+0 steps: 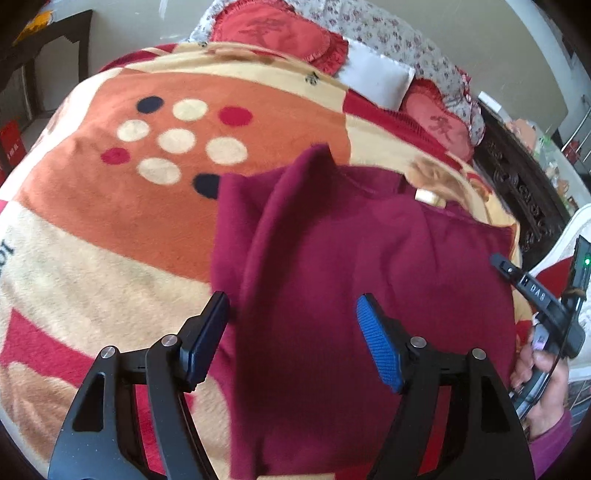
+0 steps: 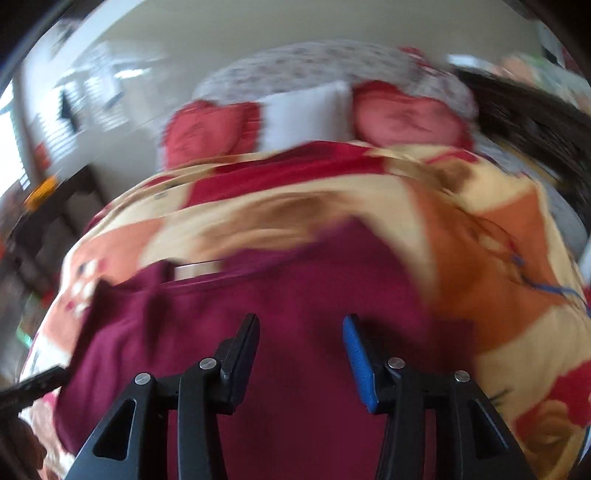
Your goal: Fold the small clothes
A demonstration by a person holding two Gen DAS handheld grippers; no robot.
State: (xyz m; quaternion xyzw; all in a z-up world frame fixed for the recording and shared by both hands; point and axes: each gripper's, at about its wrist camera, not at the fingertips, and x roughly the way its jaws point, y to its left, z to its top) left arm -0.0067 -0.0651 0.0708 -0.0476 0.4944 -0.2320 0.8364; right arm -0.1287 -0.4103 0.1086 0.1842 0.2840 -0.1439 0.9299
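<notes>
A maroon knit garment [image 1: 351, 266] lies flat on the patterned blanket [image 1: 110, 229], its left sleeve folded over the body as a raised ridge. A beige label shows at its collar [image 1: 424, 195]. My left gripper [image 1: 291, 306] is open and empty just above the garment's lower left part. My right gripper [image 2: 301, 325] is open and empty above the garment [image 2: 295, 288]; this view is blurred. The right gripper also shows in the left wrist view [image 1: 496, 260], at the garment's right edge, held by a hand.
Two red cushions [image 1: 280, 33] [image 1: 439, 125] and a white pillow [image 1: 376, 77] lie at the head of the bed. A dark carved wooden frame [image 1: 517, 184] runs along the right. A dark chair [image 1: 48, 48] stands far left.
</notes>
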